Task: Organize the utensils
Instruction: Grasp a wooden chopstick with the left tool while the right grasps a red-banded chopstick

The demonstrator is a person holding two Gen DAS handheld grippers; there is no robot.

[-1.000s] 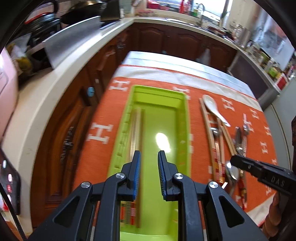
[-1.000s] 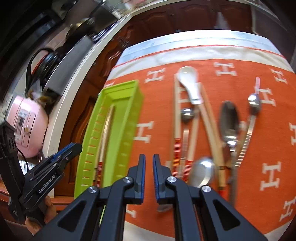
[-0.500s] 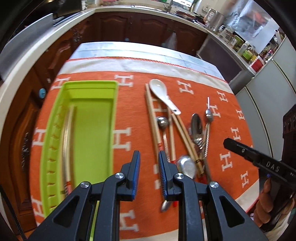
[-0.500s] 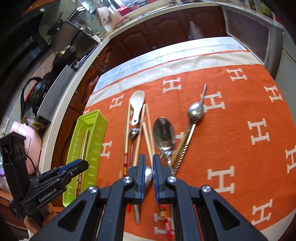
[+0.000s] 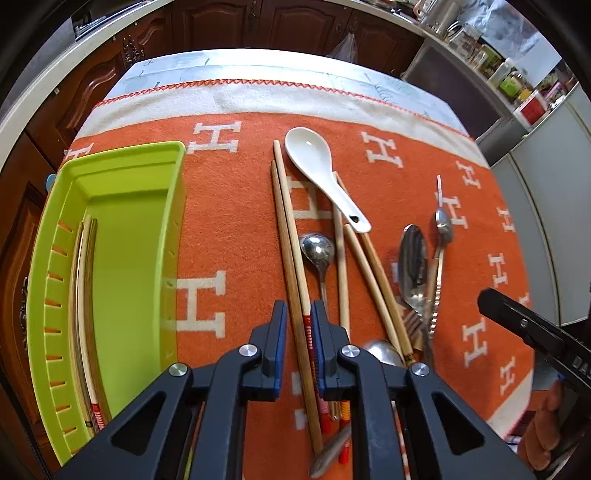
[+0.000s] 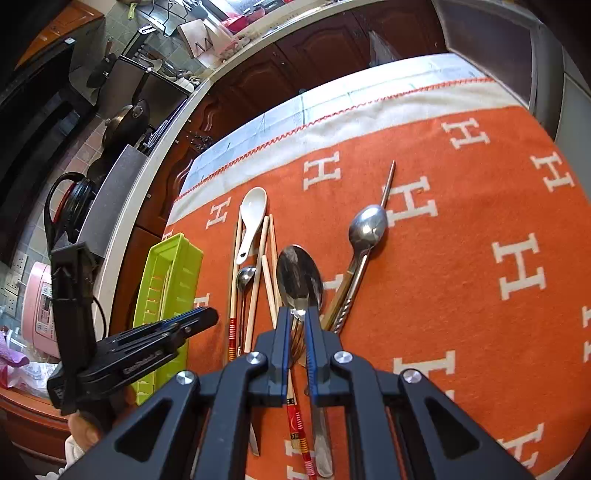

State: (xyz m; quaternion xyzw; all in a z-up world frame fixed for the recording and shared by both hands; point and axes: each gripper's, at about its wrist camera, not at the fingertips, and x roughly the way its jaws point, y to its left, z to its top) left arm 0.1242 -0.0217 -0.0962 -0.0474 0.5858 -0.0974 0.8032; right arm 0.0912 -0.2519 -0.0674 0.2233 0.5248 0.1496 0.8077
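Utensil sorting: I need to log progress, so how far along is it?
Done: one chopstick pair lies in the green tray. In hand: nothing; the left gripper straddles another pair, open. Left: white spoon, metal spoons and the remaining chopsticks.

1. An orange cloth (image 5: 236,206) with white H marks and a pale, red-stitched far border spreads under and ahead of the fingers.
2. A pale tabletop (image 5: 258,62) shows past that border.
3. Dark wooden cabinets (image 5: 295,26) stand beyond the table, far ahead.
4. A pink appliance (image 6: 38,310) sits far to the left of the fingers.
5. A dark pan (image 6: 125,122) rests on the counter, far ahead and left.
6. Jars and containers (image 5: 517,81) crowd the upper right, too small to identify.
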